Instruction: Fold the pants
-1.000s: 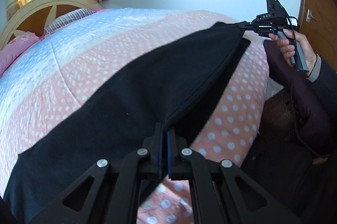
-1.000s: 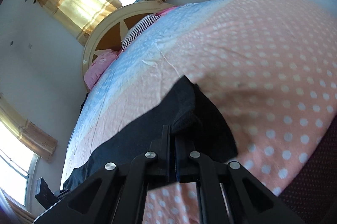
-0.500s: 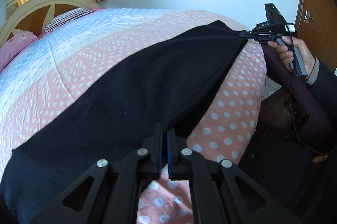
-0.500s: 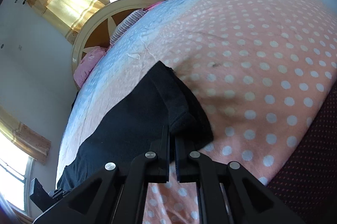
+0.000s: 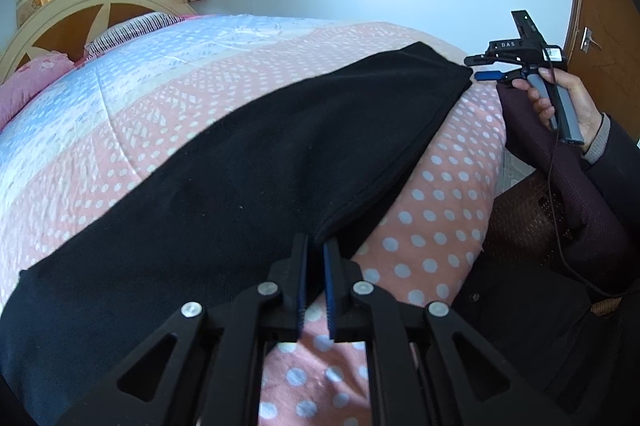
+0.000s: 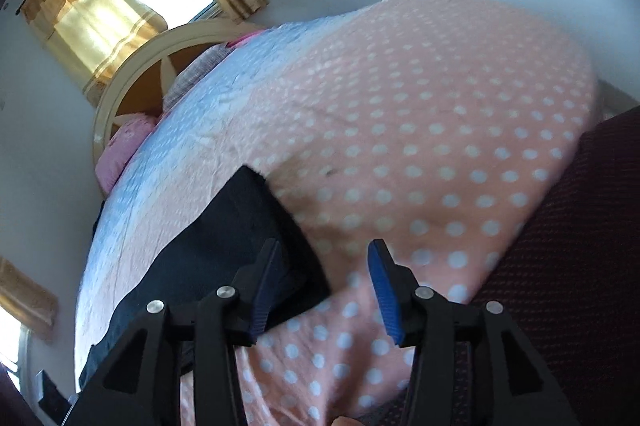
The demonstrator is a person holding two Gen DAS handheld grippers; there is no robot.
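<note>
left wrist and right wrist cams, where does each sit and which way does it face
Left wrist: on the left hand-held gripper, facing across the bed along the pants; shows the right hand.
Right wrist: on the right hand-held gripper, facing the headboard; no hand clearly shows.
Shared: pants, bed, headboard.

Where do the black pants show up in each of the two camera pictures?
Left wrist view: the black pants stretch across the middle of the picture, from lower left to upper right, on the pink dotted quilt.
Right wrist view: the pants lie lower left, behind the left finger of the right gripper.
Shared landmark: the cream headboard under the yellow-curtained window.
</note>
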